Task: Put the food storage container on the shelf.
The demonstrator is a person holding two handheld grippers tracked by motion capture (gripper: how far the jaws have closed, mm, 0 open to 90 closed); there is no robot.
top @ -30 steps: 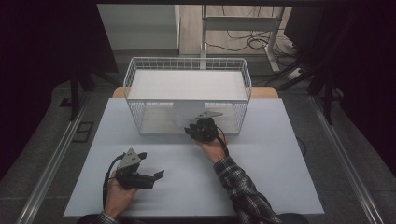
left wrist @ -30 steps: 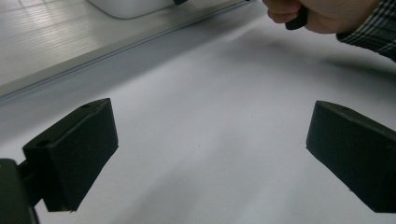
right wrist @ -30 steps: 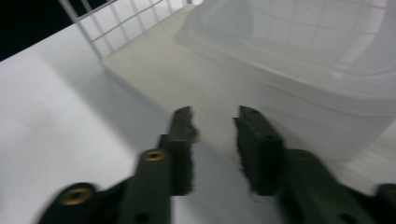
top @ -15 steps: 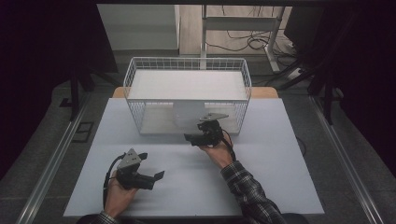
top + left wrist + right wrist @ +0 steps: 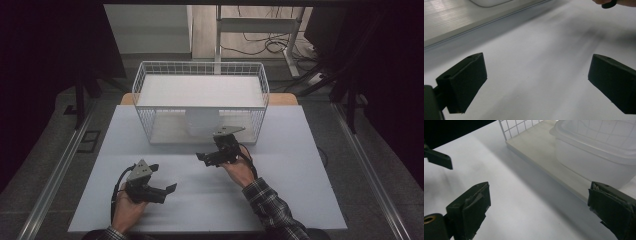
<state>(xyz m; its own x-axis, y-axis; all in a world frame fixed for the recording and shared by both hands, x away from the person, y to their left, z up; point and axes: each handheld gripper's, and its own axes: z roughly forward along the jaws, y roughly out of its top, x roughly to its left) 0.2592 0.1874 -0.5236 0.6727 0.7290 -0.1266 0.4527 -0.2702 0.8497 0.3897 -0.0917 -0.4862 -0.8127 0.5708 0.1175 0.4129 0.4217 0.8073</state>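
A translucent white plastic container [image 5: 596,152] with a snapped-on lid stands on the pale board [image 5: 554,162] that floors the white wire basket [image 5: 200,107]. It is milky and smooth, with rounded corners and a lid rim that overhangs its walls. In the right gripper view it sits just ahead of the right gripper [image 5: 536,212], toward its right-hand jaw, untouched by either one. In the high view it shows as a pale block [image 5: 202,122] behind the basket's front mesh, just beyond that gripper [image 5: 209,159].

The basket is thin white wire in a square grid, open at the front. The table [image 5: 300,190] is a matte, light grey sheet. The right gripper's black jaws carry frayed, worn pad facings; the left gripper's [image 5: 536,87] are plain and smooth.

The right gripper's jaws have just been opening and stand wide apart with nothing between them. A second ago this gripper was close against the basket's front; it now sits drawn back a little over the bare table. The left gripper [image 5: 162,189] rests where it was, well clear of the basket, jaws spread wide and empty.
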